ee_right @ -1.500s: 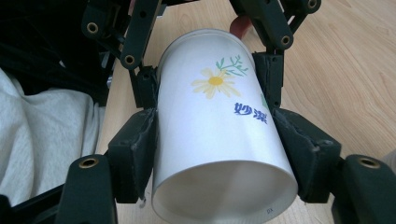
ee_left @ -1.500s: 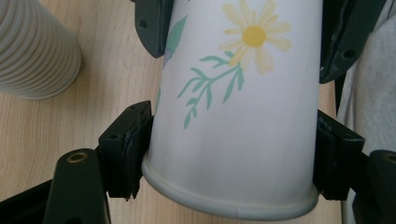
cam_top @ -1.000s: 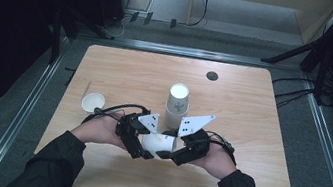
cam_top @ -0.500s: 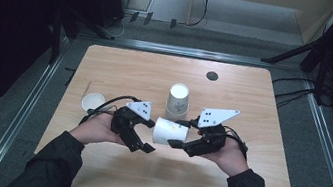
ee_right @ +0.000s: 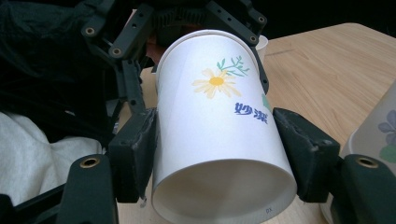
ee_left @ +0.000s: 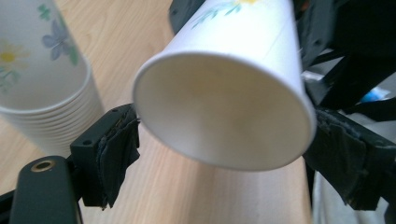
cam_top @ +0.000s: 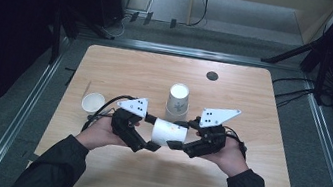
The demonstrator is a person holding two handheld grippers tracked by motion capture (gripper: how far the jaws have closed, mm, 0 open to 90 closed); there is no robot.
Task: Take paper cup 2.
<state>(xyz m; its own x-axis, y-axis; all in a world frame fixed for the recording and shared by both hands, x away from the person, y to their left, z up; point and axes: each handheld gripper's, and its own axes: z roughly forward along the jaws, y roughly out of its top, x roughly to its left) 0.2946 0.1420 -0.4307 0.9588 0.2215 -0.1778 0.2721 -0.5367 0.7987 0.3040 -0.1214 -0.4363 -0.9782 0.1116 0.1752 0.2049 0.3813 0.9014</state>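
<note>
We hold the paper cup (cam_top: pixel 169 133) sideways: right gripper (cam_top: pixel 183 135) at 3 o'clock clamps it, left gripper (cam_top: pixel 150 132) at 9 o'clock brackets its mouth, grip unclear.

A light wooden table (cam_top: pixel 262 114) with rounded corners stands on a grey carpeted floor (cam_top: pixel 330 165), lit brightly from above while the room's edges fall into darkness. Metal rails (cam_top: pixel 19 116) run along the floor on both sides of the table and across its far edge. Beyond, a pale wooden cabinet (cam_top: pixel 264 8) stands at the back, a black cable (cam_top: pixel 203 8) trailing down beside it. Dark stand legs (cam_top: pixel 297 53) slant in at the right.
</note>
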